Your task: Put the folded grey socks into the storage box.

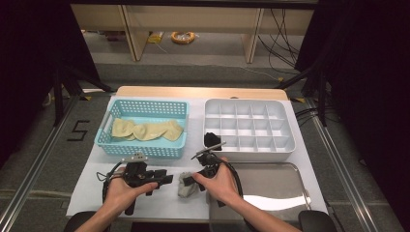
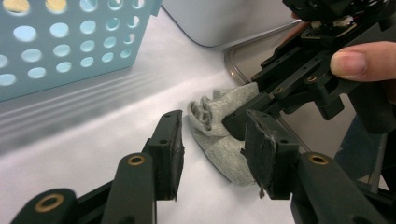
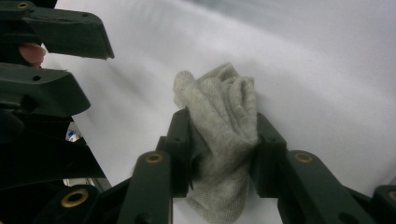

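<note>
On the white table cover (image 1: pixel 159 203), just in front of the blue basket (image 1: pixel 145 147), the right gripper (image 3: pixel 223 140) clamps the grey sock (image 3: pixel 219 116) steady while the left gripper (image 2: pixel 212 154) waits beside it, jaws apart.

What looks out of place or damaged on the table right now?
The left gripper has a frayed pad edge, with a shred hanging from its fingertip. A black item sits alone in the white divided tray. The grey sock is bunched in the right gripper.
</note>
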Demonstrator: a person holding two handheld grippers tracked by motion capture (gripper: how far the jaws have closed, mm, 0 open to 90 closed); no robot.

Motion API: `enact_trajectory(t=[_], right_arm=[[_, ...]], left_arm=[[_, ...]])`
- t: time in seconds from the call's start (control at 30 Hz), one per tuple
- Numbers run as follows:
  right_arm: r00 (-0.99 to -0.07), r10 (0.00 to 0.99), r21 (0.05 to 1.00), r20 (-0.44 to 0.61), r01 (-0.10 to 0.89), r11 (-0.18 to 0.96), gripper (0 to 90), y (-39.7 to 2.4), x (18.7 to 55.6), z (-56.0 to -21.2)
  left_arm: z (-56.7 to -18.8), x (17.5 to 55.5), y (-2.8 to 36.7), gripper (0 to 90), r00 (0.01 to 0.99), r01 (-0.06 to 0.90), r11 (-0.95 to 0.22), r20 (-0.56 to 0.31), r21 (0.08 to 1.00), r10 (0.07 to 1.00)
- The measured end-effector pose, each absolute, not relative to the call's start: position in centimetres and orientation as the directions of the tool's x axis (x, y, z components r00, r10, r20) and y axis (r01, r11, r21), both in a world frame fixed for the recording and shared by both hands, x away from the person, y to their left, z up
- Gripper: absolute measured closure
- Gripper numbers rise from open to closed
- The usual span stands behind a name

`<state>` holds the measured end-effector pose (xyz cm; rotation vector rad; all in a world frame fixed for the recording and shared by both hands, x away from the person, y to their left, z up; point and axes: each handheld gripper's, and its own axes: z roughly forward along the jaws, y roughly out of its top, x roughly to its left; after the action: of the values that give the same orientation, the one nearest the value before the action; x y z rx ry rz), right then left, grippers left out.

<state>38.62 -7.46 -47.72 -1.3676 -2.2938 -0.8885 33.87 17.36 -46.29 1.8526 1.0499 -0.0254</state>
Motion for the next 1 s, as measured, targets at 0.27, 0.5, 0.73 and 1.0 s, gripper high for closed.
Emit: enact_trajectory(t=[0.27, 0.5, 0.73, 1.0], right_arm=[[-0.523, 0.656, 0.390, 0.544, 0.850, 0.354, 69.7, -7.5, 38.4, -47.6], [-0.522, 0.663, 0.391, 0.536, 0.850, 0.353, 70.5, -7.5, 38.1, -47.1], [-0.528, 0.663, 0.413, 0.530, 0.844, 0.342, 70.7, -7.8, 37.9, -46.3], [-0.534, 0.666, 0.470, 0.521, 0.831, 0.298, 70.7, -9.2, 38.2, -44.0]], left_arm=[[-46.5, 34.1, 17.4, 55.5, 0.625, 0.659, -0.152, -0.424, 0.736, 0.655], [-46.7, 34.3, 17.7, 51.9, 0.630, 0.633, -0.162, -0.381, 0.758, 0.677], [-46.8, 34.4, 17.8, 49.9, 0.632, 0.621, -0.174, -0.358, 0.764, 0.687], [-46.9, 34.4, 17.9, 48.3, 0.631, 0.612, -0.173, -0.346, 0.771, 0.694]])
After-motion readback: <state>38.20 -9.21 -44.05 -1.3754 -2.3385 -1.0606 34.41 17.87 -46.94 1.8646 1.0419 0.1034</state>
